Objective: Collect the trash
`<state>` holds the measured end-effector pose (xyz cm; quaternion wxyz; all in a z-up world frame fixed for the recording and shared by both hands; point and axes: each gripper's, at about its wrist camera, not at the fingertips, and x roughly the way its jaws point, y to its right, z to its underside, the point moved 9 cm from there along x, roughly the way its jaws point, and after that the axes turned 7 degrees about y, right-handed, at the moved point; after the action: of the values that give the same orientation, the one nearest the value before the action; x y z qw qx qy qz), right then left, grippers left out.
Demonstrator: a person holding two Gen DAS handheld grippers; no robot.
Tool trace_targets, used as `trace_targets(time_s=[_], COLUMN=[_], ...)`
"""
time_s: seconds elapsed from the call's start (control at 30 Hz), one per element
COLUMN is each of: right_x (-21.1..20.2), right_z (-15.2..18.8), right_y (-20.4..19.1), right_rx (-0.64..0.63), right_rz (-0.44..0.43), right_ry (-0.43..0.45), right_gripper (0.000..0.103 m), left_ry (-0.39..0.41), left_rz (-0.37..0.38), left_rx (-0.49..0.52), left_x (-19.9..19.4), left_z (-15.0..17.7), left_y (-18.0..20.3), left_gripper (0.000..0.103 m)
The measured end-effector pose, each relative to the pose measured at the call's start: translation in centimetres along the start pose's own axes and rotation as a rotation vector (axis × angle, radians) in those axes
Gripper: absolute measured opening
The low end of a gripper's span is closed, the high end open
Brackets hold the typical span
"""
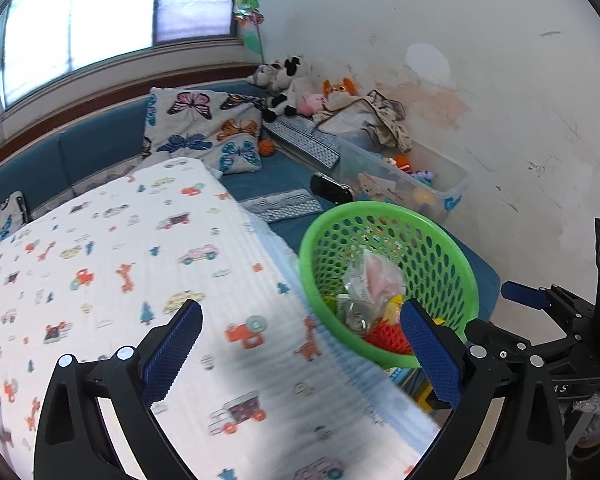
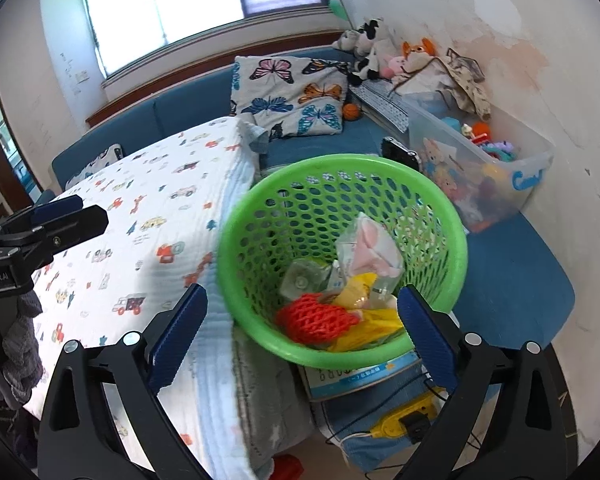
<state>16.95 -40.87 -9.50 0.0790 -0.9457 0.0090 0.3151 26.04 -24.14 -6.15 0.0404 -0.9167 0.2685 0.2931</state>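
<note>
A green perforated basket [image 1: 452, 248] [image 2: 456, 240] stands beside the folded blanket and holds crumpled trash: clear plastic wrappers [image 1: 370, 280] [image 2: 364, 244], a red foam net [image 2: 314, 316] and yellow scraps [image 2: 364, 330]. My left gripper [image 1: 300, 326] hangs open over the blanket's edge, with nothing between its fingers; its right finger overlaps the basket's near rim in the picture. My right gripper [image 2: 302, 312] is open in front of the basket, fingers on either side of the near rim in the picture, holding nothing. The right gripper [image 1: 532, 296] shows at the left wrist view's right edge.
A white blanket printed with cars [image 1: 120, 260] [image 2: 140, 216] lies folded on a blue sofa [image 1: 100, 144] [image 2: 512, 280]. Butterfly cushions [image 2: 292, 96], plush toys [image 2: 376, 52] and a clear toy bin [image 2: 480, 168] line the back wall. A book [image 2: 364, 376] sits under the basket, with a yellow device with cables [image 2: 400, 424] below.
</note>
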Motion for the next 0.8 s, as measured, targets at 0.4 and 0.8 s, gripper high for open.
trace_targets(time_s=[0.4, 0.8], right_x=[-0.9, -1.9], right_z=[0.9, 1.8], right_y=[-4.4, -8.5], right_rx=[-0.091, -0.107], right_rz=[-0.01, -0.06], right_ry=[0.008, 0.013], right_gripper=[0.098, 0.098], left_ry=[0.027, 0.073], left_rz=[-0.078, -0.184], left_rx=[-0.033, -0.068], left_x=[-4.0, -8.5], left_z=[1.9, 4.0], left_y=[-3.7, -7.8], left_gripper=[0.096, 0.096])
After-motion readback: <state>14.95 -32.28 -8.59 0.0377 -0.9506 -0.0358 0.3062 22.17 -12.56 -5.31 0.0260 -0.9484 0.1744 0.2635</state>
